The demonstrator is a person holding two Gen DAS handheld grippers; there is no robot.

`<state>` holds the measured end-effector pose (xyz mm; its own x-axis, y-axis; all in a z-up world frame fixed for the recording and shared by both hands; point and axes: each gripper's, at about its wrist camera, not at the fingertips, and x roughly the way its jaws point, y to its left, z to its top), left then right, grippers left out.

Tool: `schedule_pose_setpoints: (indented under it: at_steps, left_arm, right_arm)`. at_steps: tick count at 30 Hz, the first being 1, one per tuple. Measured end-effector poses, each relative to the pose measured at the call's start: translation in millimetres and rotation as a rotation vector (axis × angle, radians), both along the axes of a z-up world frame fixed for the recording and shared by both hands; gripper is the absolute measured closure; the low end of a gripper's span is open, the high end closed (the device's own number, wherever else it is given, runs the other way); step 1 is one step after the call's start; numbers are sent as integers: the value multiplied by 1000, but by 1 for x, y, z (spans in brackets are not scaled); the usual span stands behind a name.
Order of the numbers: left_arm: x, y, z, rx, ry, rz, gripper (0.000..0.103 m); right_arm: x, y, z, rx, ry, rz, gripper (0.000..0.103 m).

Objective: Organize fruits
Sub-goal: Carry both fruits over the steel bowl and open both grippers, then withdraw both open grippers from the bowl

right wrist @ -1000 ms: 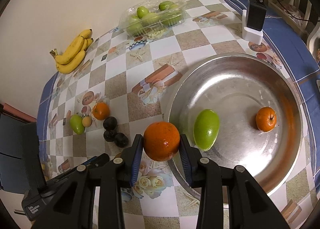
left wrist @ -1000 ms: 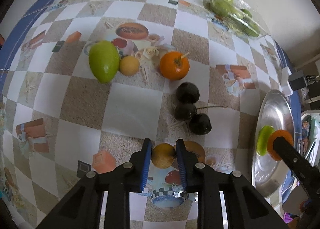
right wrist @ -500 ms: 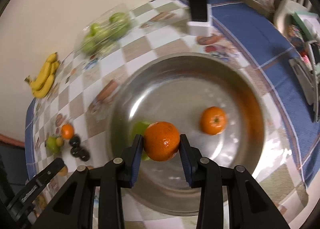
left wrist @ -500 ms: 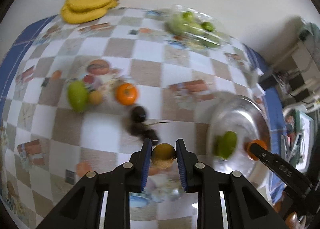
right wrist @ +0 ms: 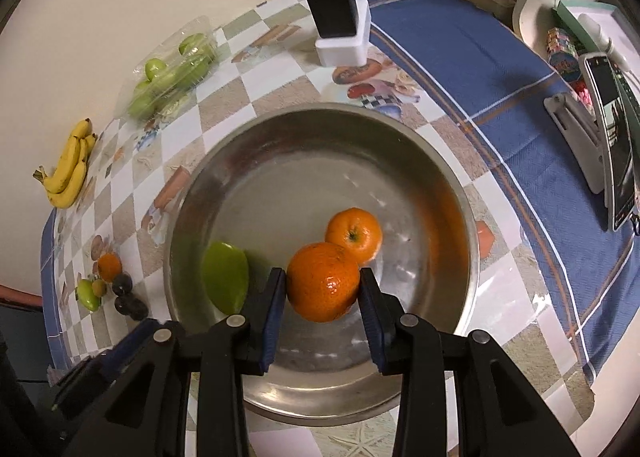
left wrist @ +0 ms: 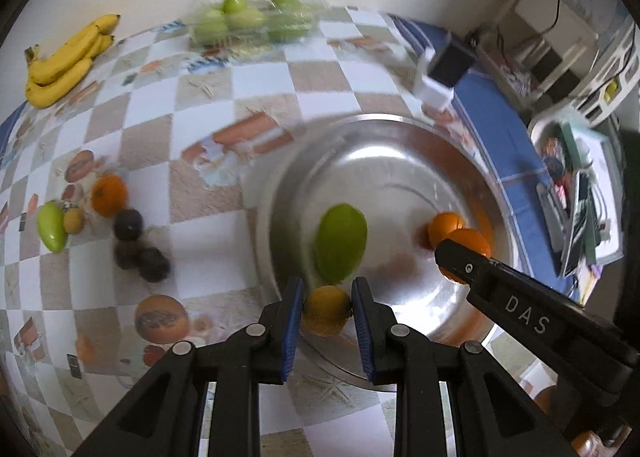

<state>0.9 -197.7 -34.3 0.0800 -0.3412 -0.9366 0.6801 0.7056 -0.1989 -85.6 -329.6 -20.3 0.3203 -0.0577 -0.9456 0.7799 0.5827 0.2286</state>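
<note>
Two grippers each grip a fruit at the steel bowl. Nearest the right wrist camera, the right gripper has its blue-padded jaws clenched on a large orange, held inside the bowl, just in front of a second orange on the bowl's floor; the two look to be touching. A green mango lies in the bowl to their left. In the left wrist view, the left gripper clamps a small yellow-orange fruit between its pads, over the bowl's near rim and just in front of the mango. The right gripper's black finger crosses that view at right, bearing the letters "DAS".

Farther out on the checkered tablecloth, to the left, sit a small green mango, a small yellow fruit, an orange and three dark plums, bunched together. Beyond the bowl stands a black adapter on a white block. Against the wall lie a clear pack of green fruit and a bunch of bananas.
</note>
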Motion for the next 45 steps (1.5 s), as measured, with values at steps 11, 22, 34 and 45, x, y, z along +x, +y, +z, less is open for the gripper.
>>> schedule_pose_setpoints:
  at_steps: [11, 22, 34, 45]
  left_arm:
    - [-5, -5, -11, 30, 6, -15, 75]
    - [-2, -3, -3, 10, 7, -4, 67]
    - [33, 25, 3, 31, -7, 148, 43]
    - [71, 64, -11, 129, -22, 346, 0]
  right_arm:
    - [2, 0, -16, 49, 15, 8, 64]
    - [3, 0, -7, 31, -8, 13, 63]
    - [4, 3, 5, 14, -33, 22, 63]
    - [16, 13, 0, 4, -5, 78, 37]
